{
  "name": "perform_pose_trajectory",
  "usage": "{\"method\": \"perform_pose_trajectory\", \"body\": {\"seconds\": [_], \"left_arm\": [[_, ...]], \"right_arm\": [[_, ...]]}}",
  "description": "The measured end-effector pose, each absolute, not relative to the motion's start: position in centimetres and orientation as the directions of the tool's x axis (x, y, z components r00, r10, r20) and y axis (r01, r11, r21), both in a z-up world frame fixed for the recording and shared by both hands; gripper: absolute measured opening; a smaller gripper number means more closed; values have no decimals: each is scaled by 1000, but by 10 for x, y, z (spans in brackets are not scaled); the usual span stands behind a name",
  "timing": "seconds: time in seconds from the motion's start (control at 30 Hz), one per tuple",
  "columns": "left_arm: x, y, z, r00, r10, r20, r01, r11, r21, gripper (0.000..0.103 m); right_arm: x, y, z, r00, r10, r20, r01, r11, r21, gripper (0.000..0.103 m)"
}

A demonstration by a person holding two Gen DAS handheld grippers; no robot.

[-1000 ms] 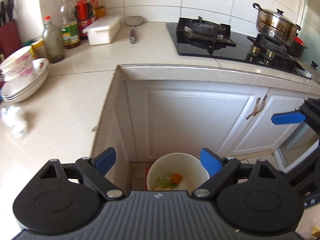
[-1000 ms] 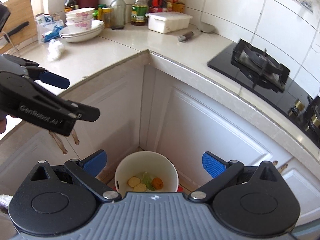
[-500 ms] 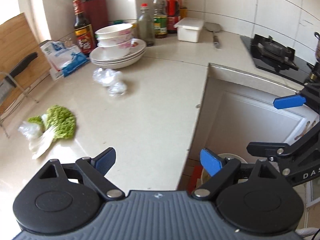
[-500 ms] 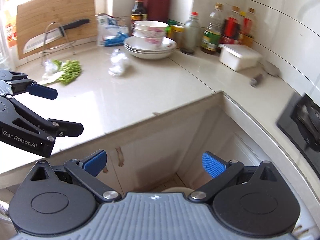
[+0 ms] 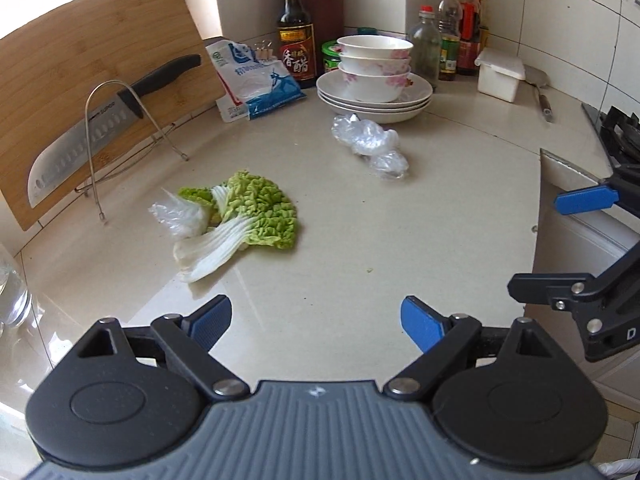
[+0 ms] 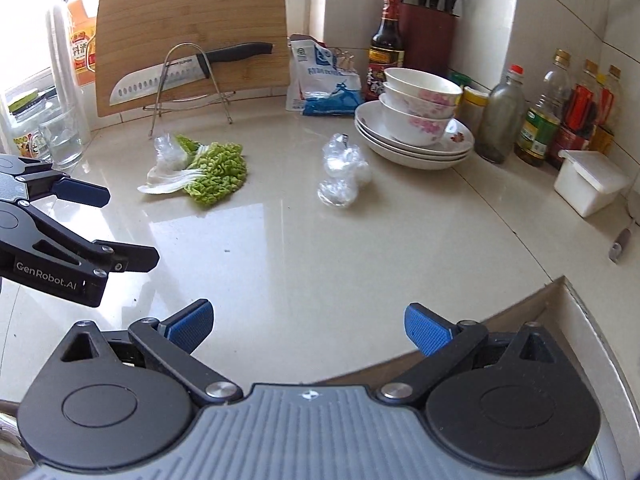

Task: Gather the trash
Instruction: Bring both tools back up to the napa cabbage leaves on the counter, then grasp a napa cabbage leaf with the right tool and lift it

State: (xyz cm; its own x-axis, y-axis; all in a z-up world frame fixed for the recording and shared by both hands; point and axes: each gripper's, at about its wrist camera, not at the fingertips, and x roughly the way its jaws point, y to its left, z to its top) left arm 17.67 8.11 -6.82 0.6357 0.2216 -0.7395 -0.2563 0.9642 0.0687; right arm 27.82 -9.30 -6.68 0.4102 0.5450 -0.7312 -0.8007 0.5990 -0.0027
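Left gripper [image 5: 316, 320] and right gripper [image 6: 308, 326] held above worktop [image 5: 360, 240], fingers of both spread wide, nothing gripped. Cabbage leaves [image 5: 248, 216] with plastic scrap seen ahead; crumpled plastic wrap [image 5: 370, 144] beside stacked plates [image 5: 374, 100].

Both wrist views overlook the same countertop [image 5: 360, 240].

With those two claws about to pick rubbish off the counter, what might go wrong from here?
1. The crumpled plastic wrap lies right beside the stacked bowls; a wide-open right gripper reaching there might knock them.
2. The cabbage leaf overlaps a second bit of plastic; the left gripper may lift one and drag or drop the other.
3. The clear wrap is thin and slippery-looking, so the pads could close and miss it.
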Motion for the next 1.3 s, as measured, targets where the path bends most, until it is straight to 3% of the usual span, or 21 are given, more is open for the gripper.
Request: {"method": "perform_pose_trajectory", "body": {"seconds": [0.9,1.3], "left_arm": [[182,166,-89,532,302,-791,-464,885,25,91],[184,173,-94,508,314,-802,-496,868,26,91]], "right_arm": [[379,117,-103,49,673,-738,-981,173,92,103],[384,130,-115,-99,650,-754,-982,56,178,103]]}}
